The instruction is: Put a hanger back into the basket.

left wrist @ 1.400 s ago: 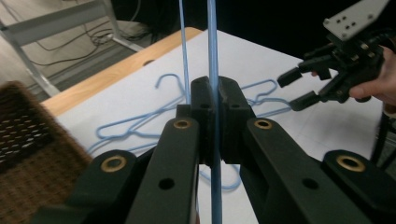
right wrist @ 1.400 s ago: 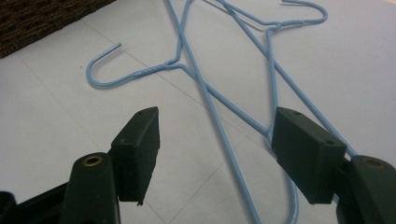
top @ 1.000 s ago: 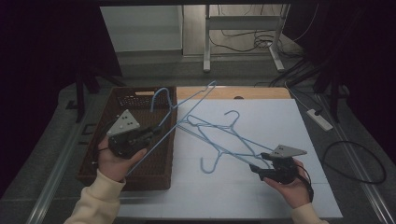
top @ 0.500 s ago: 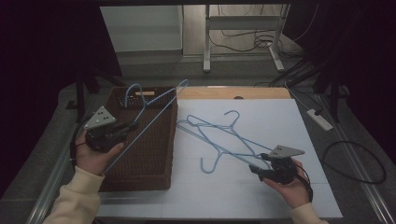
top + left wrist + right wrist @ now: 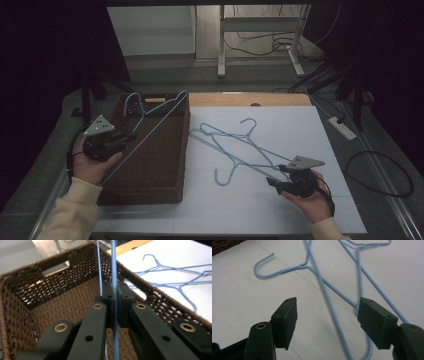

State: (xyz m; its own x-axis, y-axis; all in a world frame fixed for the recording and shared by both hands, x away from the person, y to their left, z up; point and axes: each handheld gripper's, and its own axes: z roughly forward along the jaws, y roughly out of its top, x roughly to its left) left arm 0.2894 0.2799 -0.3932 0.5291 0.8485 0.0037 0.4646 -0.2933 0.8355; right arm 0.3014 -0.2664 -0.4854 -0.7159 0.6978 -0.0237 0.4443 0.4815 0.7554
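Note:
My left gripper (image 5: 131,136) is shut on a light blue wire hanger (image 5: 155,122) and holds it slanted over the brown wicker basket (image 5: 150,192), hook toward the basket's far end. In the left gripper view the hanger's wire (image 5: 114,270) runs between the closed jaws of the left gripper (image 5: 115,290), above the basket's inside (image 5: 22,277). Two more blue hangers (image 5: 235,145) lie crossed on the white table top. My right gripper (image 5: 272,181) rests open at their near right end. In the right gripper view the wires (image 5: 325,293) pass between the spread jaws of the right gripper (image 5: 328,307).
The white sheet (image 5: 310,130) covers the table right of the basket, with a wooden strip (image 5: 250,99) along its far edge. A white power strip (image 5: 342,127) and a black cable loop (image 5: 380,170) lie off the right side. A desk frame (image 5: 220,45) stands behind.
My left gripper has carried its hanger leftward off the white sheet to above the basket. The right gripper and the two lying hangers have stayed put.

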